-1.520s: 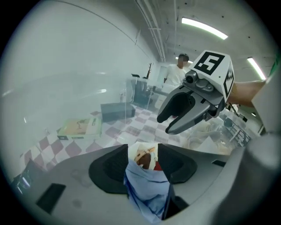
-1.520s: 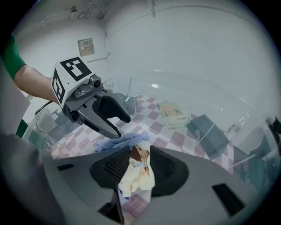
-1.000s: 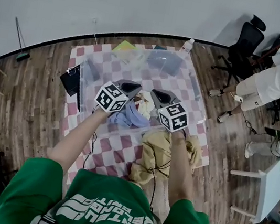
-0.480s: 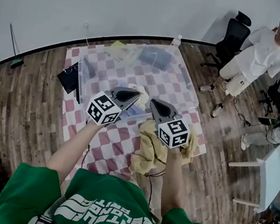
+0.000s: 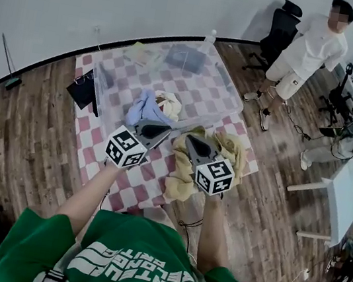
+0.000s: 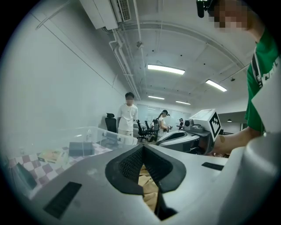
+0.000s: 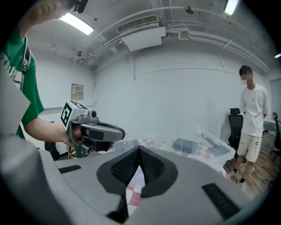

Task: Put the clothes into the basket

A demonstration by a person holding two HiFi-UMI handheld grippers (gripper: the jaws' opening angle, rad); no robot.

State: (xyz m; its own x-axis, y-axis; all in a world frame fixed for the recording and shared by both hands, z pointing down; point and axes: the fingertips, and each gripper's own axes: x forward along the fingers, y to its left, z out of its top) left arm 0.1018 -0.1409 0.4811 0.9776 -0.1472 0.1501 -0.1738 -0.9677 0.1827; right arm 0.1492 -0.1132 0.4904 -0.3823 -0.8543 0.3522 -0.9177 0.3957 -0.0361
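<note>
A clear plastic basket (image 5: pixel 227 97) stands on a pink-and-white checkered cloth (image 5: pixel 138 187). A blue garment (image 5: pixel 143 105) and a cream one (image 5: pixel 170 105) lie at its near side. A tan garment (image 5: pixel 230 154) is heaped on the cloth just in front of the basket. My left gripper (image 5: pixel 163 129) hovers at the basket's near wall, shut and empty. My right gripper (image 5: pixel 190 141) is over the tan garment, shut with nothing in it. The left gripper view shows shut jaws (image 6: pixel 143 149) with tan cloth (image 6: pixel 148 186) below. The right gripper view shows shut jaws (image 7: pixel 139 151) above the checkered cloth (image 7: pixel 133 190).
A dark folded item (image 5: pixel 184 58) and a yellowish one (image 5: pixel 139 53) lie at the basket's far end. A person in white (image 5: pixel 311 44) stands at the back right beside an office chair (image 5: pixel 277 28). A black object (image 5: pixel 83 88) lies left of the cloth, a white table (image 5: pixel 344 200) at the right.
Both grippers have drawn back from over the basket toward me, the right one ending above the tan garment. The blue garment stays in the basket. The person in white has stepped nearer.
</note>
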